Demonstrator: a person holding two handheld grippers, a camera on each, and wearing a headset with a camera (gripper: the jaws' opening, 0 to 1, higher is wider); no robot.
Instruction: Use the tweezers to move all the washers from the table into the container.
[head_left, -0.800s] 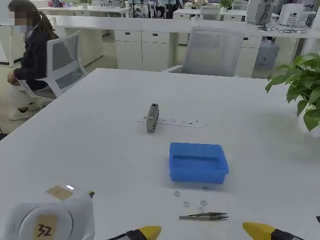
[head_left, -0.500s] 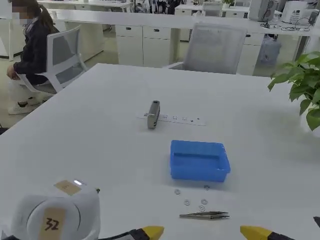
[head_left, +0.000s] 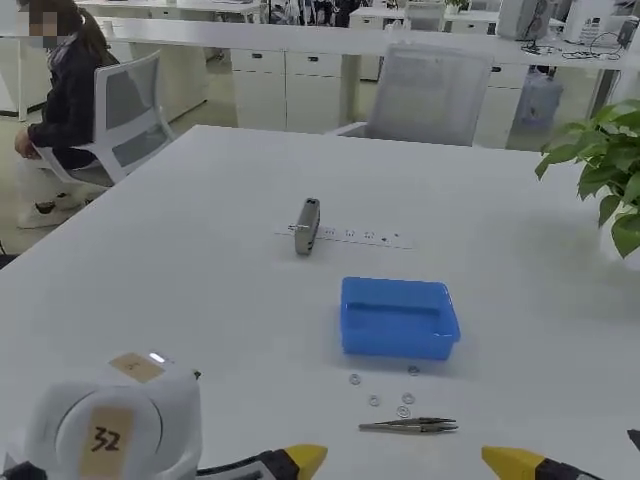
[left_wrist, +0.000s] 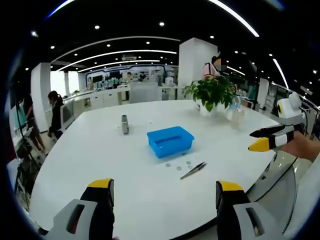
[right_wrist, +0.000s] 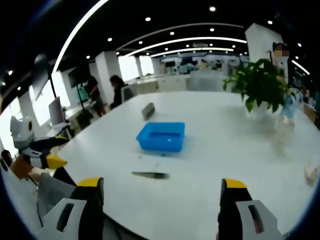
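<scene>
A blue container (head_left: 400, 318) stands mid-table. Several small washers (head_left: 373, 401) lie on the white table (head_left: 200, 260) just in front of it, and the metal tweezers (head_left: 410, 425) lie flat beside them, nearer to me. A yellow fingertip of my left gripper (head_left: 305, 460) and one of my right gripper (head_left: 510, 462) show at the near edge, short of the tweezers. In its own view the left gripper (left_wrist: 164, 186) is open and holds nothing, facing the container (left_wrist: 170, 141) and tweezers (left_wrist: 194, 170). The right gripper (right_wrist: 161, 183) is likewise open, tweezers (right_wrist: 150, 174) just ahead.
A grey upright object (head_left: 307, 228) and a flush socket strip (head_left: 350, 238) sit beyond the container. A leafy plant (head_left: 600, 170) stands at the table's right. An office chair (head_left: 425, 95) is at the far side, and a person (head_left: 60, 90) sits far left.
The head camera has tipped slightly, so the whole picture has shifted. Nothing on the table has moved, and both grippers stay low at the near edge.
</scene>
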